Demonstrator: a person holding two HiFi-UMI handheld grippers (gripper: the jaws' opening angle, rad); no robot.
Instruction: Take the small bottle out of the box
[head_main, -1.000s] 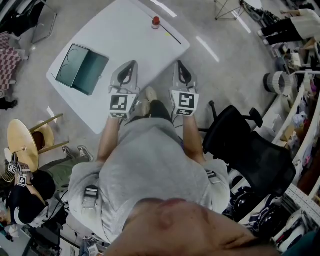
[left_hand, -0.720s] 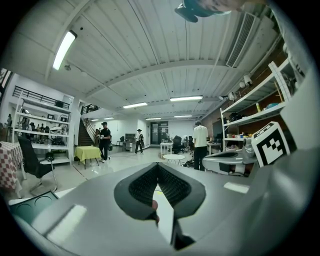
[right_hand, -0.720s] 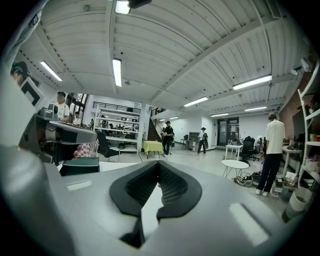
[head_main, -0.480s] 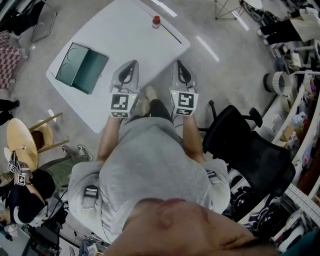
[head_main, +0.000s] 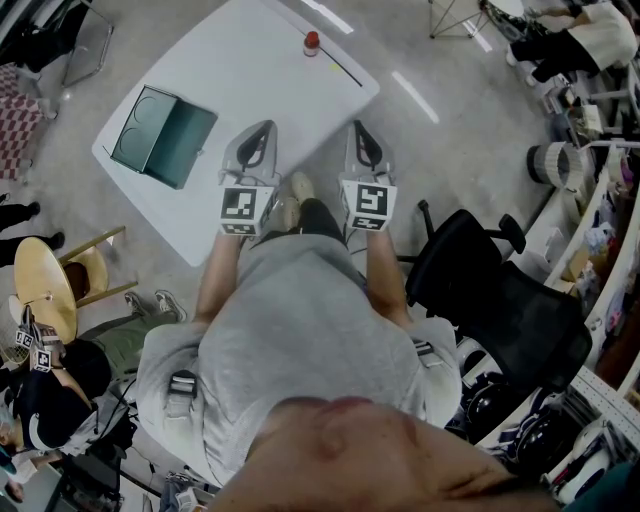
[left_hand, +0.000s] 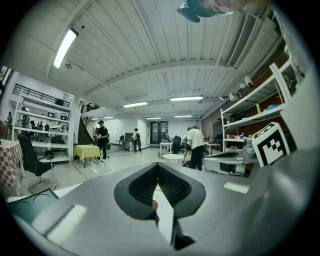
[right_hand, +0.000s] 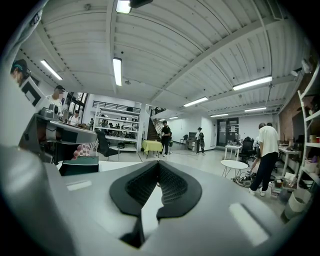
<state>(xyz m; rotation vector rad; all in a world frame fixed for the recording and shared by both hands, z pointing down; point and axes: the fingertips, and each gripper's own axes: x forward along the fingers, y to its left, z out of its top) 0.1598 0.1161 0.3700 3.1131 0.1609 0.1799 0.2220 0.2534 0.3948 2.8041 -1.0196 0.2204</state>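
Observation:
An open dark green box (head_main: 165, 135) lies on the left part of the white table (head_main: 250, 70); its inside looks dark and I see no bottle in it. A small red-topped thing (head_main: 312, 42) stands near the table's far edge. My left gripper (head_main: 260, 132) and right gripper (head_main: 361, 130) hover side by side over the near edge, both shut and empty. In the left gripper view the left gripper (left_hand: 157, 167) points level over the table, with the box (left_hand: 25, 200) at lower left. The right gripper (right_hand: 159, 164) has the box (right_hand: 80, 165) to its left.
A black office chair (head_main: 490, 290) stands to the right of the person, and a wooden stool (head_main: 55, 285) to the left. Shelves (head_main: 600, 250) line the right side. Several people stand far off in the hall (right_hand: 265, 155). A thin dark strip (head_main: 345, 72) lies by the red-topped thing.
Both grippers and the box stay where they were. Only people at the edges of the room have shifted.

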